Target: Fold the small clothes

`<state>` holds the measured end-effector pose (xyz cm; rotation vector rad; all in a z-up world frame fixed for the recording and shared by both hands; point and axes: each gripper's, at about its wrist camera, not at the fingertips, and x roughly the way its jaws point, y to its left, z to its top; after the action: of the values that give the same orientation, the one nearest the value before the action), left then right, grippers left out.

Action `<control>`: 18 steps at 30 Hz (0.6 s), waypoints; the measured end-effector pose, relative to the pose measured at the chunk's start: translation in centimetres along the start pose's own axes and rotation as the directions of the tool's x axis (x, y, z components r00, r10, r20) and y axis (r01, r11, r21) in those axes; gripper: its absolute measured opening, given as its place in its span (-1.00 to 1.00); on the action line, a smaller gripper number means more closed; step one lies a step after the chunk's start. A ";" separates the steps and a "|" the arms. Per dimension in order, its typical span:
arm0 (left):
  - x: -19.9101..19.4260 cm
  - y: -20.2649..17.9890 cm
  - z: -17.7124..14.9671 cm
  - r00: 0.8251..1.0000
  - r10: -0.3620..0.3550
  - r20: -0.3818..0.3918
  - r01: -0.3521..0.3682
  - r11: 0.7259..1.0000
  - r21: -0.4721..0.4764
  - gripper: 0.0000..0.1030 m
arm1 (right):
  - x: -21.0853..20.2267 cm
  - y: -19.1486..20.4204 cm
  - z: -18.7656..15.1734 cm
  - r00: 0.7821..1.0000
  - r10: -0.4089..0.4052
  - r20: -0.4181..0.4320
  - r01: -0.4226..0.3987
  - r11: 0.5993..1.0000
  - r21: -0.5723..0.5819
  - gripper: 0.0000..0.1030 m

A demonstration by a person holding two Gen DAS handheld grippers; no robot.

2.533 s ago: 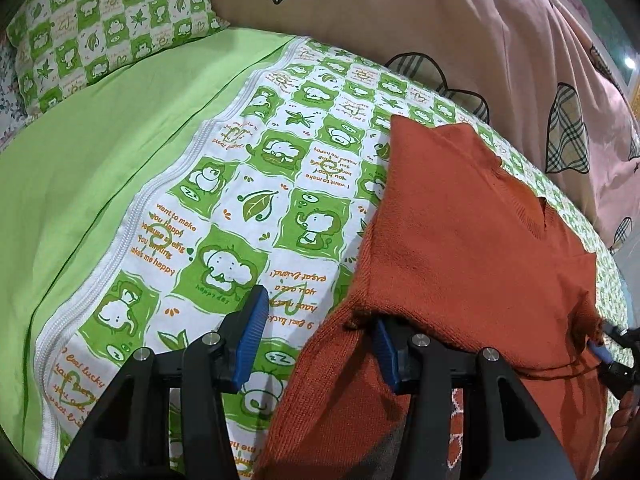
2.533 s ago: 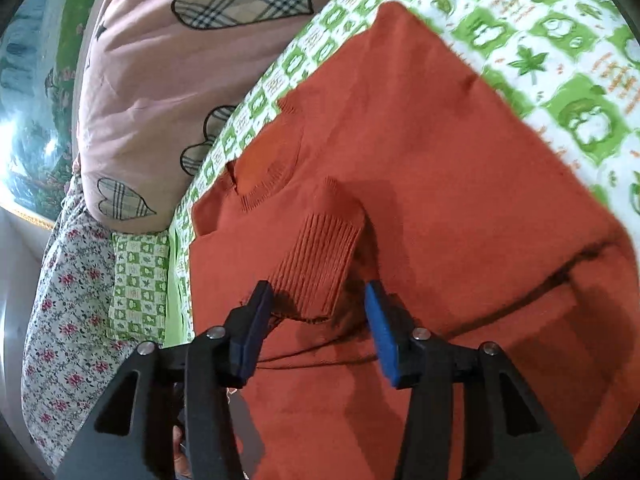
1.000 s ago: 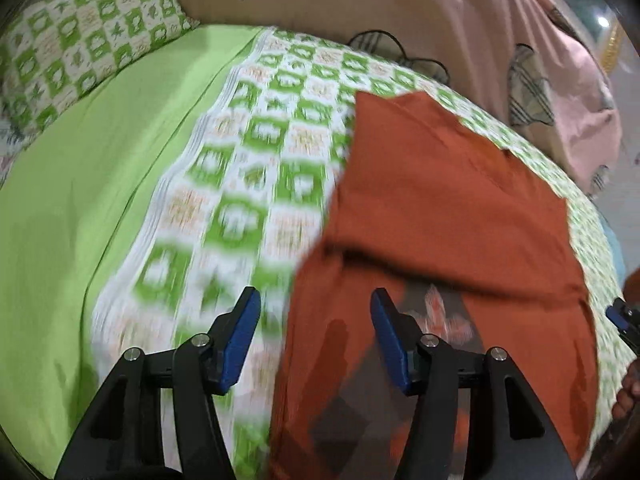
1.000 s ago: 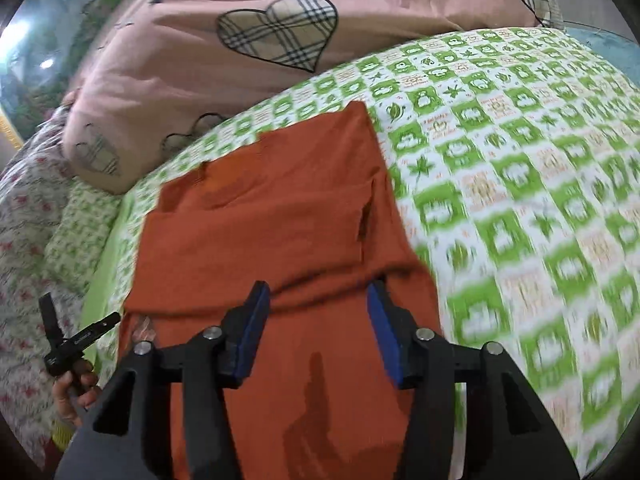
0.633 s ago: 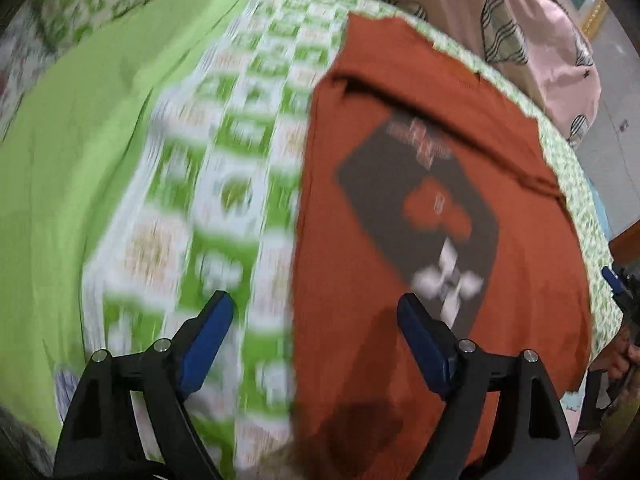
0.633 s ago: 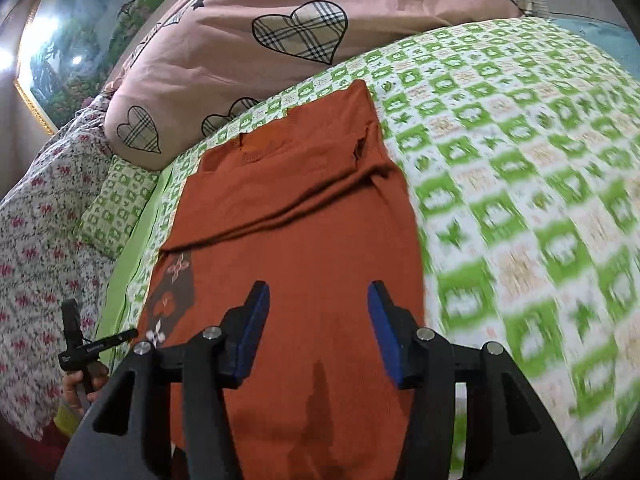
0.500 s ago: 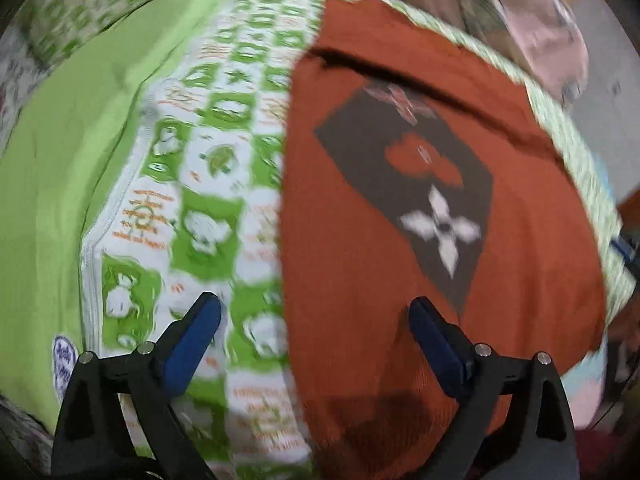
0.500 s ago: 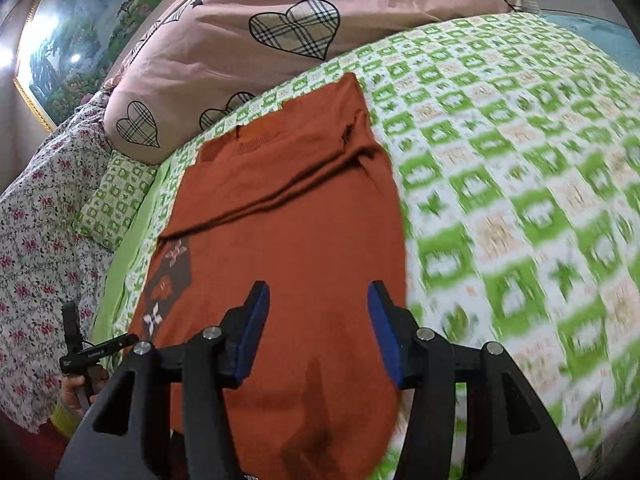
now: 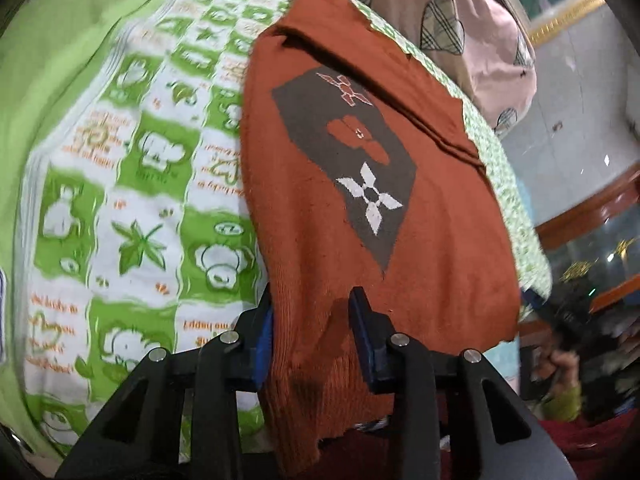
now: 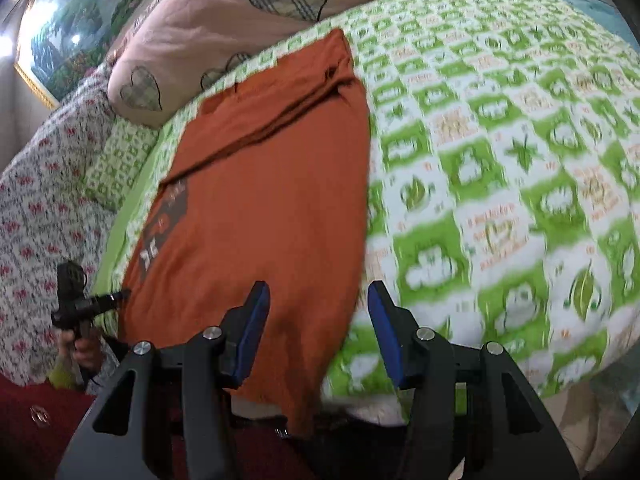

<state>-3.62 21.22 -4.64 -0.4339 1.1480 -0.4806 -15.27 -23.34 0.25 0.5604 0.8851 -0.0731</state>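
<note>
An orange-red sweater [image 9: 320, 208] with a grey diamond patch lies flat on the bed, its sleeves folded across the far end. Its ribbed hem hangs over the bed's near edge. My left gripper [image 9: 312, 330] straddles the hem's left corner. Its jaws are closing with the knit between them, and the fabric is not pinched flat. My right gripper [image 10: 318, 320] stands open over the hem's right corner [image 10: 312, 360], one pad above the sweater and the other above the sheet. In the right wrist view the left gripper [image 10: 86, 304] shows at the far left, held by a hand.
The green-and-white checked sheet [image 10: 500, 184] covers the bed. A pink quilt with plaid hearts [image 10: 240, 8] is piled at the far end. A checked pillow [image 10: 116, 160] and floral cloth [image 10: 40, 200] lie to the left. Red floor [image 10: 36, 432] lies below the bed's edge.
Both grippers drew back from the folded sleeves to the hem at the bed's near edge. The left jaws spread wide, then narrowed around the hem's corner. The right jaws kept their width.
</note>
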 end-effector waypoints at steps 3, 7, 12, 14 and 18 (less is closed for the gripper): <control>0.2 0.2 0.5 1.000 -0.019 -0.020 0.020 1.000 0.007 -0.48 | 0.3 0.0 -1.0 0.999 0.012 -0.033 -0.013 1.000 -0.025 0.01; 0.4 -0.3 0.1 0.999 -0.034 -0.038 0.036 0.998 0.046 -0.81 | 0.5 0.4 -1.7 0.997 0.037 -0.062 -0.040 0.997 -0.059 -0.02; 0.5 -1.3 -0.5 0.998 -0.059 -0.016 0.060 0.996 0.072 -0.86 | 1.6 1.2 -2.4 0.993 0.025 -0.113 -0.036 0.995 -0.097 -0.83; 0.2 -1.6 -0.4 0.998 -0.069 0.004 0.069 0.995 0.069 -0.86 | 1.6 1.5 -2.3 0.993 0.053 -0.108 -0.063 0.994 -0.093 -0.84; -1.2 -2.3 0.5 0.993 -0.103 0.058 0.100 0.993 0.059 -0.87 | 0.3 1.2 -0.9 0.986 0.166 -0.017 -0.167 0.985 -0.040 -0.85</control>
<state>-3.81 20.09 -2.29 -0.4565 1.0541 -0.5830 -15.39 -21.78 0.09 0.5952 0.8483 0.1008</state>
